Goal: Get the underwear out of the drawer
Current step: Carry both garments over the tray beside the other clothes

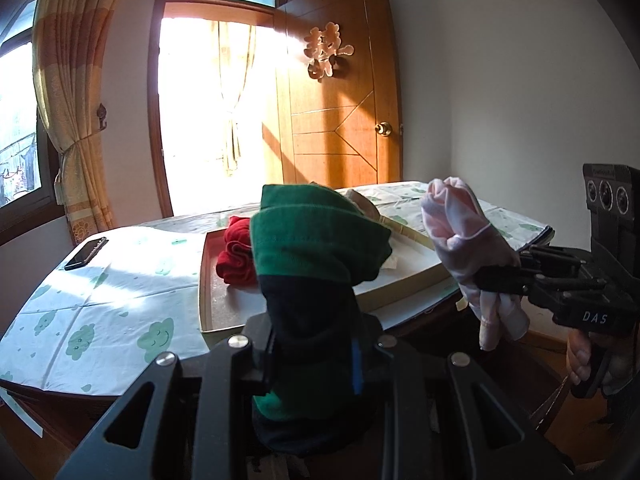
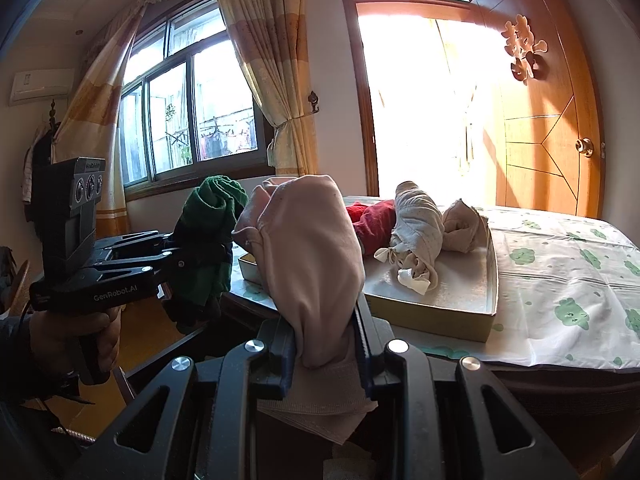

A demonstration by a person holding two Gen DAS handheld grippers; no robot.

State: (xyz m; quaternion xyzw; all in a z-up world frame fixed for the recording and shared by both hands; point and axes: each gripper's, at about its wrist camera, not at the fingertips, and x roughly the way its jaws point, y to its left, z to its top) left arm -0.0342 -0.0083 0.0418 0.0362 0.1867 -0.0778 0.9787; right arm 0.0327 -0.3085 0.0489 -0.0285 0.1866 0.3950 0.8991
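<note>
My left gripper (image 1: 316, 344) is shut on a rolled green and dark underwear (image 1: 320, 236) and holds it up in front of the table; it also shows in the right wrist view (image 2: 208, 240). My right gripper (image 2: 324, 344) is shut on a rolled pale pink underwear (image 2: 308, 248), which also shows in the left wrist view (image 1: 464, 236). Both rolls are held in the air near the table's front edge. A shallow tray-like drawer (image 2: 432, 316) on the table holds a red roll (image 2: 372, 220), a cream roll (image 2: 416, 224) and a beige roll (image 2: 460, 224).
The table wears a white cloth with green cloud prints (image 2: 568, 276). A black phone (image 1: 86, 254) lies at its far left. A wooden door (image 1: 336, 100), a bright doorway and curtained windows stand behind. A wooden chair (image 2: 132, 384) is below the left gripper.
</note>
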